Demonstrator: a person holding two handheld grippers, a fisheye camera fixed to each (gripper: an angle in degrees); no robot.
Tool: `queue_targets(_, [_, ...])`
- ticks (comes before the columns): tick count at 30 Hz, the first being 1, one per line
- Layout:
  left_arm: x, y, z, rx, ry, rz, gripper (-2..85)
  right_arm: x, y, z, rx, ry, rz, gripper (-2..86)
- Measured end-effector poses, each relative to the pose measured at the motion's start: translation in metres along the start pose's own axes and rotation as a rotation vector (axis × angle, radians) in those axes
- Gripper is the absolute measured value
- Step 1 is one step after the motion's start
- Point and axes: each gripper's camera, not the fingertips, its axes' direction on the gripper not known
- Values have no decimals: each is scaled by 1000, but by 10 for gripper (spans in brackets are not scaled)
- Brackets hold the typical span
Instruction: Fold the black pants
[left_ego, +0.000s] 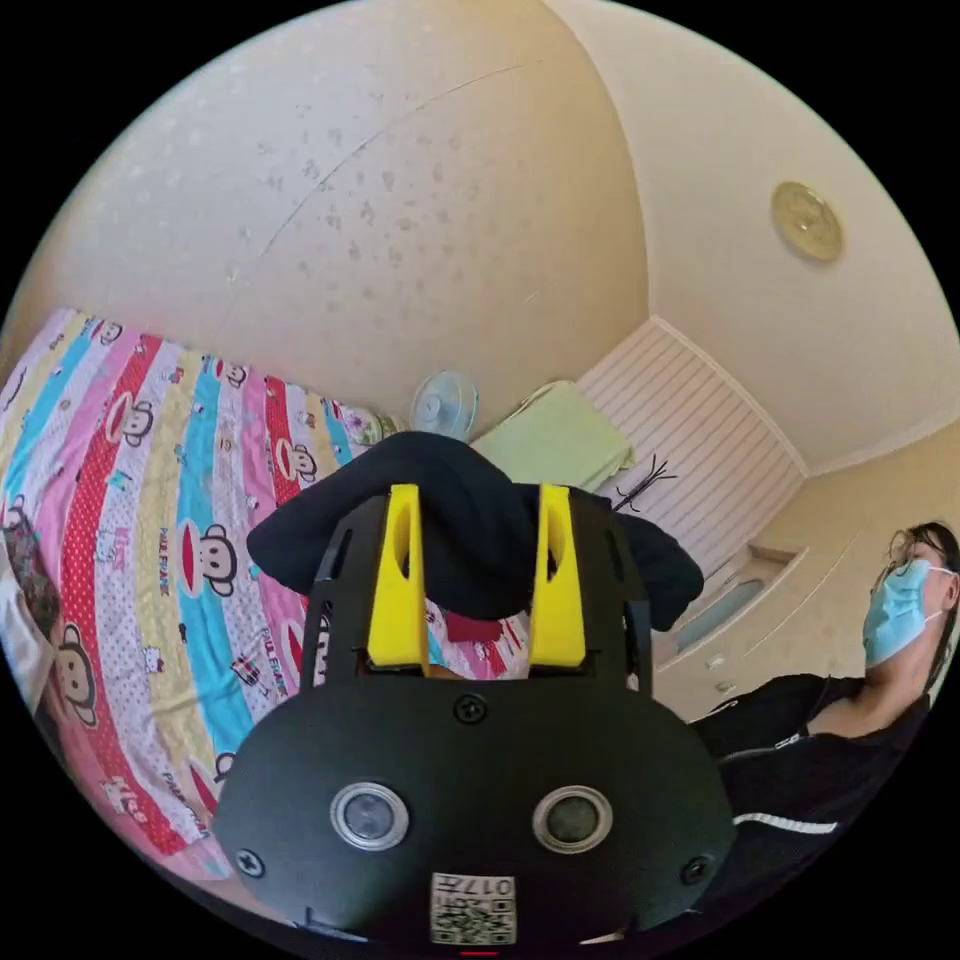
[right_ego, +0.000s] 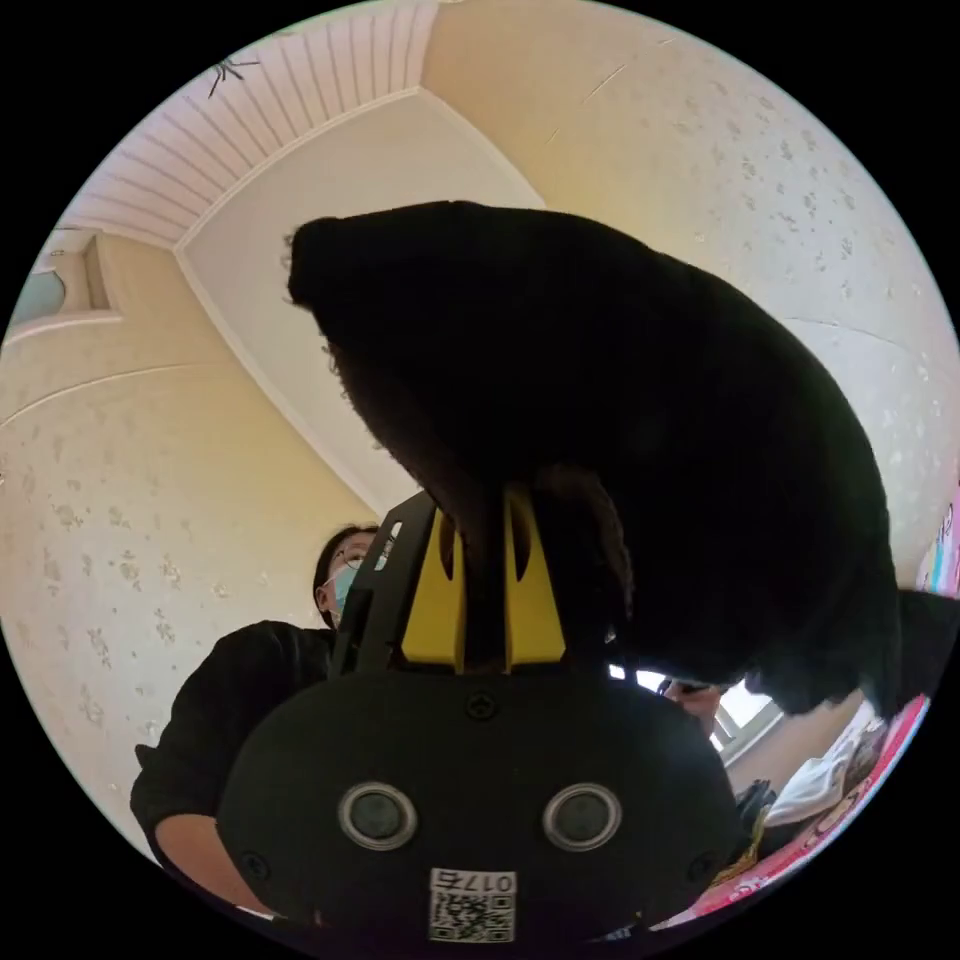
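Note:
In the left gripper view a thick bunch of the black pants (left_ego: 470, 520) sits between the yellow jaws of my left gripper (left_ego: 476, 545), spilling over both sides; the jaws press on it. The camera points up at wall and ceiling, so the pants are lifted above the bed. In the right gripper view my right gripper (right_ego: 485, 560) has its yellow jaws nearly together, pinching a fold of the black pants (right_ego: 640, 420), which balloon above and hang down to the right.
A striped cartoon bedsheet (left_ego: 150, 560) covers the bed at left. A small fan (left_ego: 444, 403) and a green cloth (left_ego: 555, 440) lie beyond it. A person in black with a face mask (left_ego: 895, 610) stands at right, and is seen too in the right gripper view (right_ego: 340, 580).

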Motion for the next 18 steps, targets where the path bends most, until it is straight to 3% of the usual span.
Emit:
queue_targets(2, [-38,47,0,-8,90,-111,135,12,-6,11,-15,101,-10,77])
queue_targets(5, [-74,134,-28,176,319,-199,84,46,-1,19,-22,191,-2,73])
queue_targets(8, [-66,186,-45,261,394,-151,104,88,19,20,117,77,33,67])
queue_targets(11, [-6,188,-39,291,301,83,165,128,37,46,155,-27,88,61])
queue_targets(15, [132,162,8,336,119,609,239,163,54,134,-183,145,190,70])
queue_targets(18, [199,134,61,275,6,810,271,180,79,208,-480,283,177,77])
